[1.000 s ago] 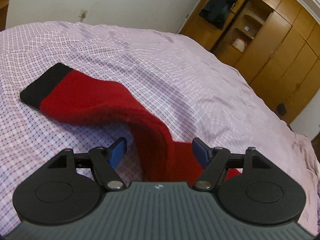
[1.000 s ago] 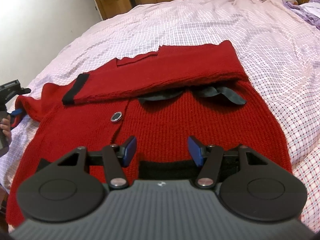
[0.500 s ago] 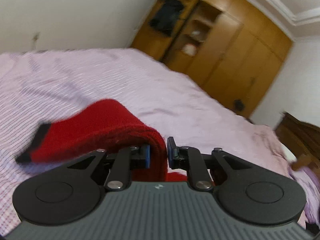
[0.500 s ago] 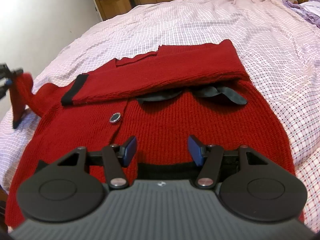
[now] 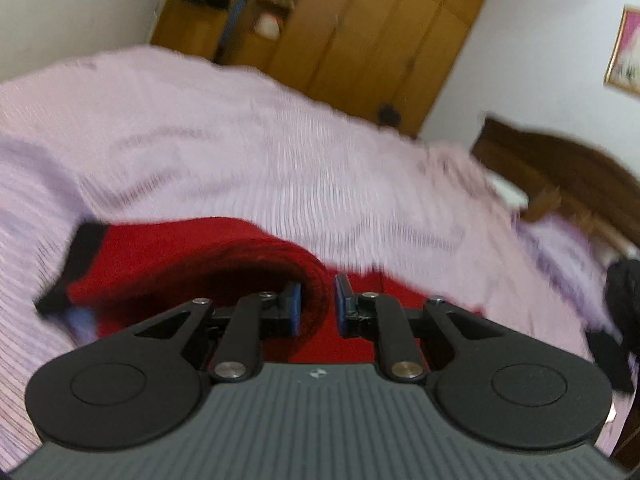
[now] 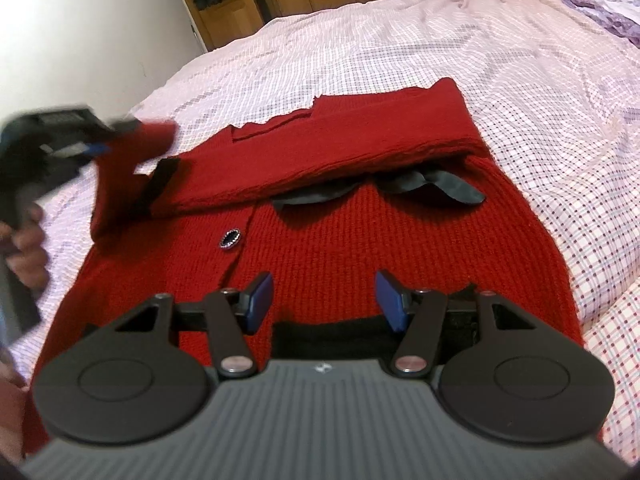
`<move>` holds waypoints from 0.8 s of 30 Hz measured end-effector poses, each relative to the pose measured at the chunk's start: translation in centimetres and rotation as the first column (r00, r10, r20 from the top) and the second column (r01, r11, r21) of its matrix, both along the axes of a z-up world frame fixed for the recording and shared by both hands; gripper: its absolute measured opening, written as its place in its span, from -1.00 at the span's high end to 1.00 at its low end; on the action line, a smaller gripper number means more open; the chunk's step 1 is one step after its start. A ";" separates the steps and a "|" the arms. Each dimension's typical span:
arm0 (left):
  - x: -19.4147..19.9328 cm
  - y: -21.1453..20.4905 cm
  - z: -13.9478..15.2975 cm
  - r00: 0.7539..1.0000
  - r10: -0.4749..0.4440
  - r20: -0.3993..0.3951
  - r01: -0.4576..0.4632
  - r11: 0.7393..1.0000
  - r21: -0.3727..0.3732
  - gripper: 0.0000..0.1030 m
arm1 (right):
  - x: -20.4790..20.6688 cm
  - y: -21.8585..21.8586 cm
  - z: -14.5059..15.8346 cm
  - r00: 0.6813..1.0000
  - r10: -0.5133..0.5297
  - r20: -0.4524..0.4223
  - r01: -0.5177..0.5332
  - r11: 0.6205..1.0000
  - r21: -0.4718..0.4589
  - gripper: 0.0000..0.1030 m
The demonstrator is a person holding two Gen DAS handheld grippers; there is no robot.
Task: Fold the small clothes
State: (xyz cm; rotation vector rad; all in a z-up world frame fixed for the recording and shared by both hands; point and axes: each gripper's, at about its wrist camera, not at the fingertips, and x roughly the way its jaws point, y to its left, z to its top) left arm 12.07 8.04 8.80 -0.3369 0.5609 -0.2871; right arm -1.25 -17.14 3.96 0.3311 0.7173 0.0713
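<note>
— So where's the cardigan (image 6: 360,240)?
— Flat on the bed (image 6: 520,80), right under the right gripper (image 6: 326,300), whose jaws are spread wide and empty above the hem.
— And the left gripper (image 5: 316,300)?
— Pinched on the sleeve (image 5: 224,256), which hangs lifted off the bed at the cardigan's left side.

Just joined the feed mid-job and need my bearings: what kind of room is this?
Most likely a home bedroom: a bed with a checked sheet, a wooden wardrobe along the wall, and a dark wooden headboard.
</note>
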 end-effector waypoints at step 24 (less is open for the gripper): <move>-6.3 2.4 -0.6 0.977 0.137 -0.163 -0.098 0.969 0.227 -0.25 | 0.5 0.4 1.7 0.998 0.044 0.035 -0.044 0.999 -0.010 -0.16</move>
